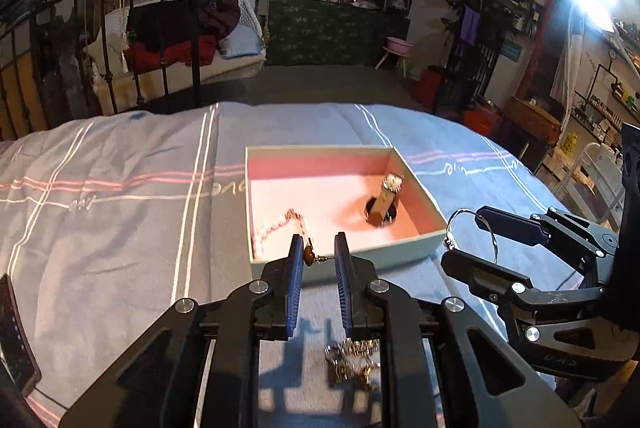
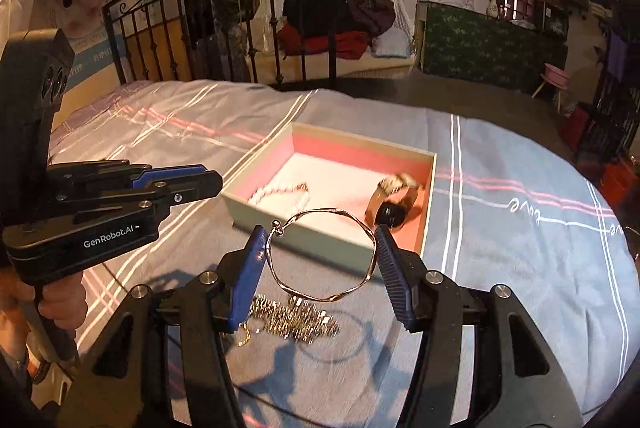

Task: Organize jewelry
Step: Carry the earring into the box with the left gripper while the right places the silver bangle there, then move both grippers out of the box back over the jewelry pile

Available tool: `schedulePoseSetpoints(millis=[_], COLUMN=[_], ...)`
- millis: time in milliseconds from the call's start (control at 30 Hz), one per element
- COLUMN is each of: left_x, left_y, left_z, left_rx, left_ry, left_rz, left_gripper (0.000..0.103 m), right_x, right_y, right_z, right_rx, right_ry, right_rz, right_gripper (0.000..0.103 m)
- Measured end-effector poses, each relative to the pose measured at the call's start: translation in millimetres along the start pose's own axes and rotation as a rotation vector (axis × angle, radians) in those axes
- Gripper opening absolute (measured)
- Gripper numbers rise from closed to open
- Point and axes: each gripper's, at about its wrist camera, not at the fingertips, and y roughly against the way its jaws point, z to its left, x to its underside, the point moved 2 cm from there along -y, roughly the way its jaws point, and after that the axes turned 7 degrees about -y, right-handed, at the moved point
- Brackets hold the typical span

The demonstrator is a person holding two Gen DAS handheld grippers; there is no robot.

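A pale box with a pink lining (image 1: 344, 255) (image 2: 320, 242) sits on the striped bedspread. In it lie a pearl bracelet (image 1: 272, 228) (image 2: 280, 193) and a gold watch (image 1: 386, 200) (image 2: 394, 196). My left gripper (image 1: 319, 246) hangs over the box's near wall, its jaws a little apart, with a small brown earring (image 1: 310, 255) between them. My right gripper (image 2: 322, 248) is shut on a thin gold bangle (image 2: 324, 256) (image 1: 472, 228) and holds it above the bedspread just before the box. A pile of gold chain jewelry (image 1: 352, 360) (image 2: 292, 316) lies on the cloth below the grippers.
The bedspread (image 1: 120, 208) (image 2: 500, 248) reaches to the edge on all sides. A black iron bed frame (image 1: 160, 8) (image 2: 240, 28) stands behind. A dark phone (image 1: 16, 340) lies at the left edge.
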Motion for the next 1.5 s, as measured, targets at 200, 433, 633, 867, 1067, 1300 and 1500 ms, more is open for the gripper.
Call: schedulePoseSetpoints(millis=[200,433,633,867,1067,1300,1500], left_x=[-42,-56,-58,-62,-63,-62,-35], left_y=[-25,-49,-53,-75,-84,-70,-24], left_z=[5,4,13,14,16,19,14], left_rx=[0.002,-0.015,-0.025,-0.043,-0.044,-0.087,-0.046], left_ry=[0.025,0.023,0.044,0.034,0.07,0.078,0.057], left_rz=[0.03,0.067,0.097,0.146,0.165,0.122,0.06], left_gripper=[0.016,0.016,0.016,0.016,0.016,0.076,0.077], right_x=[-33,-44,-57,-57,-53,-41,-7], right_y=[-23,-46,-68,-84,-97,-86,-30], right_z=[-25,-42,-29,-24,-29,-39,-56], right_rx=[0.042,0.087,0.097,0.119,0.145,0.175,0.128], right_ry=[-0.031,-0.032,0.008,0.023,0.027,0.001,-0.077], right_rz=[0.01,0.049,0.063,0.098,0.136,0.129,0.058], right_gripper=[0.056,0.056,0.056,0.056,0.056,0.078,0.078])
